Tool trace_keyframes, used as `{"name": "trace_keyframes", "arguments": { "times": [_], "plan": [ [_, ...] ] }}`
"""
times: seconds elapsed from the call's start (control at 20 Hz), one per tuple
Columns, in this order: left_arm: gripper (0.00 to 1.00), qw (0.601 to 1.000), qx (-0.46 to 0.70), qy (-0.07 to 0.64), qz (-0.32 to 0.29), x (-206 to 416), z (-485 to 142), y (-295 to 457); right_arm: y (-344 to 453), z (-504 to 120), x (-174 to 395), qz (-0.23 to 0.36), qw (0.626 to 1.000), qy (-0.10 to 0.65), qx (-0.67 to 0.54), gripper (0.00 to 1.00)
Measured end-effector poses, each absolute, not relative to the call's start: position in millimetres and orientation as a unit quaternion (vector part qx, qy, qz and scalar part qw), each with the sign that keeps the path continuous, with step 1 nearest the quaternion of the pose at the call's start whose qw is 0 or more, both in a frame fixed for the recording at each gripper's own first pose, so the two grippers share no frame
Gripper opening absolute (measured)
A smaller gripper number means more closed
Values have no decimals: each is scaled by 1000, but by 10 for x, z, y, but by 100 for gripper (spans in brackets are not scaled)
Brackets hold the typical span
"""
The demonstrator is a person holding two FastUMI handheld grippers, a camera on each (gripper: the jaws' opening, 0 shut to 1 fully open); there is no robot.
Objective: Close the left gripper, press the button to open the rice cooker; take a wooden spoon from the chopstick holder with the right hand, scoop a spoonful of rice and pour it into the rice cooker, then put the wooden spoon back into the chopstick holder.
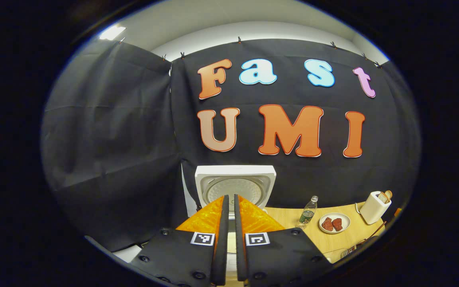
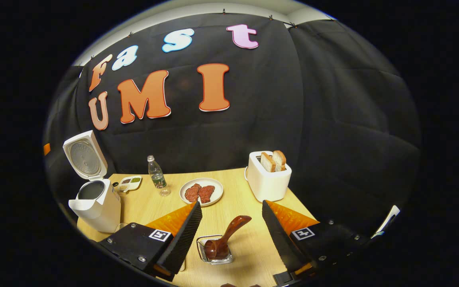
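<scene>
The white rice cooker (image 2: 96,199) stands at the table's left end with its lid (image 2: 84,155) swung up and its pot uncovered. In the left gripper view, my left gripper (image 1: 229,199) is shut, nothing between its fingers, held up in front of the raised lid (image 1: 235,185). A dark wooden spoon (image 2: 225,237) leans in the wire chopstick holder (image 2: 215,249) near the table's front edge. My right gripper (image 2: 231,209) is open above and just behind the holder, the spoon's handle reaching up between the two fingers without touching them.
On the wooden table (image 2: 237,199) are a plastic bottle (image 2: 157,175), a plate with red meat pieces (image 2: 201,192), a white toaster with two bread slices (image 2: 268,175) and a small divided dish (image 2: 130,183) beside the cooker. The table's right edge lies near the toaster.
</scene>
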State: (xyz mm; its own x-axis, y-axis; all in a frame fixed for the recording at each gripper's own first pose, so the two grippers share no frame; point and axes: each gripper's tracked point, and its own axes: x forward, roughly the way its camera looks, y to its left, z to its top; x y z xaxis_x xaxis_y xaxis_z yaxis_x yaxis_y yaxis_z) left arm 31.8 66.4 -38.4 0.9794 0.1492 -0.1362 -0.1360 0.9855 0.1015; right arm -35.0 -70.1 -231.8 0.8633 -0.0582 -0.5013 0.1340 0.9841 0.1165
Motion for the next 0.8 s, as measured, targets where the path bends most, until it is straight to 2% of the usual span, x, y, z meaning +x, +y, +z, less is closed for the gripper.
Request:
{"name": "trace_keyframes", "arguments": {
  "times": [0.05, 0.25, 0.3, 0.35, 0.4, 0.45, 0.6, 0.65, 0.75, 0.8],
  "plan": [
    [30, 995, 47, 63, 67, 263, -351, 592, -704, -2420, -348, -47, 958, 270, 82, 94],
    [67, 996, 61, 32, 56, 89, -271, 345, -645, -2915, -317, -37, 933, 331, 135, 95],
    [77, 996, 68, 26, 58, 42, -250, 308, -632, -3026, -308, -36, 926, 344, 152, 90],
    [86, 995, 76, 23, 60, -17, -244, 265, -608, -3141, -293, -34, 919, 357, 166, 94],
    [86, 994, 83, 22, 65, -68, -245, 241, -599, -3255, -277, -35, 913, 367, 176, 93],
    [93, 994, 88, 24, 68, -122, -274, 216, -595, -3379, -212, -36, 908, 376, 183, 93],
    [90, 992, 91, 44, 82, -264, -371, 170, -540, -3668, -39, -31, 890, 406, 206, 94],
    [86, 991, 91, 49, 88, -310, -376, 170, -537, -3722, 2, -32, 885, 411, 217, 94],
    [86, 988, 97, 53, 104, -392, -364, 176, -518, -3807, 44, -34, 875, 423, 234, 87],
    [88, 987, 99, 58, 110, -434, -363, 171, -507, -3820, 55, -33, 872, 426, 241, 78]
  ]
}}
